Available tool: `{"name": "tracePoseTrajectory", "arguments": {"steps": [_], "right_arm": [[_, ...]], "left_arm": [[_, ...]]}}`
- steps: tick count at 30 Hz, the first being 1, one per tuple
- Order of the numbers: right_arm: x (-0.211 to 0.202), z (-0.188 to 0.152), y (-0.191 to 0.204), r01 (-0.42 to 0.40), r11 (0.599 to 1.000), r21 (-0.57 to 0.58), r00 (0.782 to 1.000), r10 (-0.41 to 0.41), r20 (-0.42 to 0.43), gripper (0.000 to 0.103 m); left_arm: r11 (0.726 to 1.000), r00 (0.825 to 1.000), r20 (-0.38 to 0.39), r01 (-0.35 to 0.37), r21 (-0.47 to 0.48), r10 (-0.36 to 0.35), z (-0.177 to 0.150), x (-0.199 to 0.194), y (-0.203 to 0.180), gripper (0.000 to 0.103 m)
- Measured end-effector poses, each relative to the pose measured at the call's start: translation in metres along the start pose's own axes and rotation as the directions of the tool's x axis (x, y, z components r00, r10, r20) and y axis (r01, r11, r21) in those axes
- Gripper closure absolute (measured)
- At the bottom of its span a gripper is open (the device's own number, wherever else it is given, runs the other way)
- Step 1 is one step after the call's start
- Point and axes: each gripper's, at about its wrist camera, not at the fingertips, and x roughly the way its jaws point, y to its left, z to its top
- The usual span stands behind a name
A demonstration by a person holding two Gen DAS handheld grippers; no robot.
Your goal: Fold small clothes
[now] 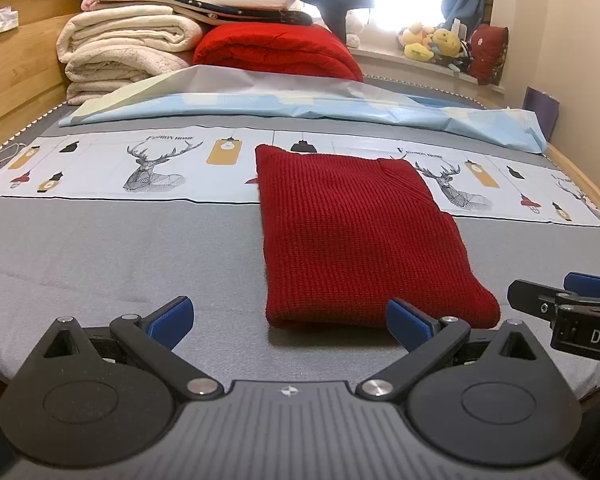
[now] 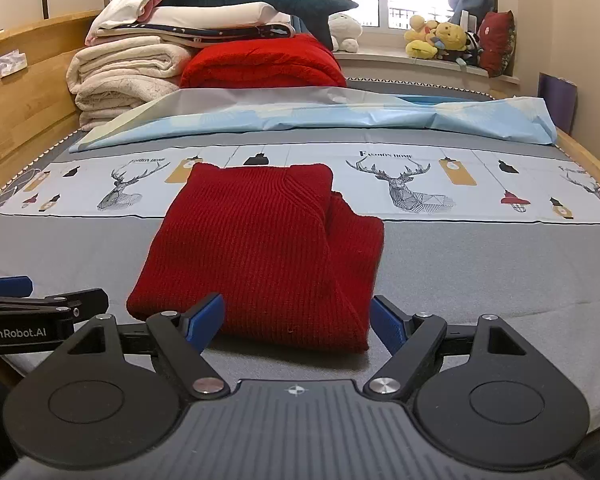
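Observation:
A dark red knitted sweater lies folded into a rectangle on the grey bed. It also shows in the right wrist view, with a folded layer on its right side. My left gripper is open and empty, low over the bed just in front of the sweater's near edge, slightly to its left. My right gripper is open and empty, its fingers straddling the sweater's near edge without touching it. The right gripper also shows at the right edge of the left wrist view.
A deer-print cloth strip crosses the bed behind the sweater. A light blue sheet lies beyond it. Stacked white blankets and a red blanket sit at the head. A wooden bed frame runs along the left. Plush toys line the windowsill.

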Motion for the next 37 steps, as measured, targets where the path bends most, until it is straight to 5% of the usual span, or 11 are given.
{"name": "tracePoseTrajectory", "arguments": {"steps": [37], "right_arm": [[-0.0002, 0.0008, 0.0026, -0.002, 1.0, -0.003, 1.0, 0.002, -0.002, 0.022]], "left_arm": [[1.0, 1.0, -0.001, 0.008, 0.001, -0.008, -0.0015, 0.0018, -0.0029, 0.001]]}}
